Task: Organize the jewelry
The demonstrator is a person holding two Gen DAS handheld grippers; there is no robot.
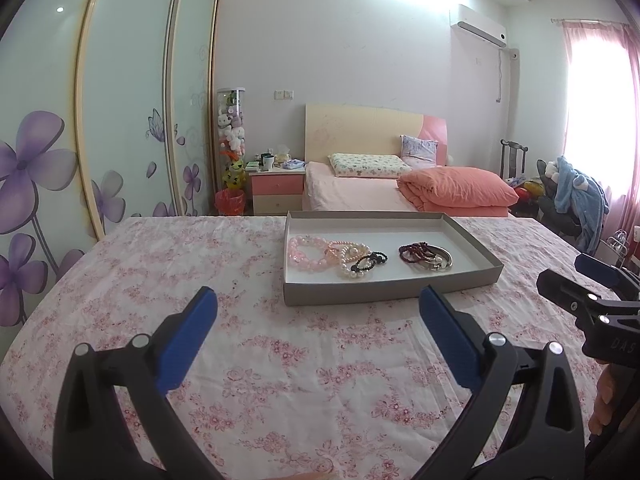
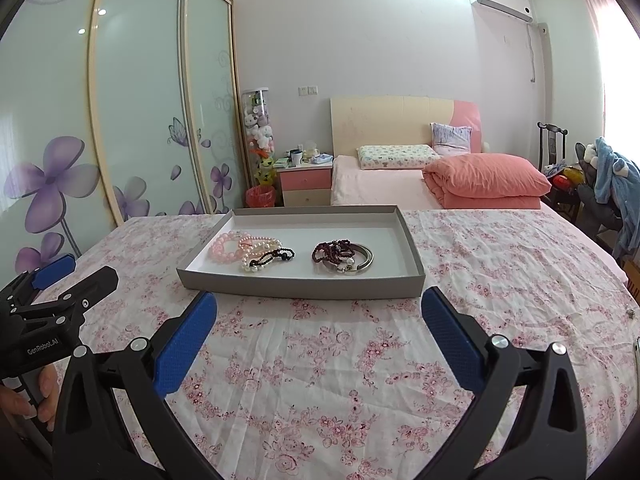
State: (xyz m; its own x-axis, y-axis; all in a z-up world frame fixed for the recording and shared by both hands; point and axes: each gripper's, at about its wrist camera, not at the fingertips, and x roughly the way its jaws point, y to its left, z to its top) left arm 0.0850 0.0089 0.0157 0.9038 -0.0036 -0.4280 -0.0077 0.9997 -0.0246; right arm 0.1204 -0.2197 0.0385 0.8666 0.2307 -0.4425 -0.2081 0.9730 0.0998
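A shallow grey tray (image 1: 384, 291) (image 2: 296, 287) lies on the floral cloth ahead of both grippers. In it lie a pink bead bracelet (image 1: 306, 254) (image 2: 225, 245), pearl bracelets (image 1: 351, 256) (image 2: 256, 249), a black bead bracelet (image 1: 370, 261) (image 2: 276, 257), a dark red bead bracelet (image 1: 416, 251) (image 2: 331, 250) and a silver bangle (image 1: 440, 262) (image 2: 360, 263). My left gripper (image 1: 318, 300) is open and empty, short of the tray's near wall. My right gripper (image 2: 319, 302) is open and empty, close to the near wall. Each gripper shows at the edge of the other's view.
The table carries a pink floral cloth (image 1: 280, 360) (image 2: 500, 280). Beyond it stand a bed (image 1: 360, 192) with an orange quilt (image 1: 456, 190), a pink nightstand (image 1: 276, 192), and sliding wardrobe doors (image 1: 120, 120) on the left. A chair with blue clothing (image 1: 576, 196) is at the right.
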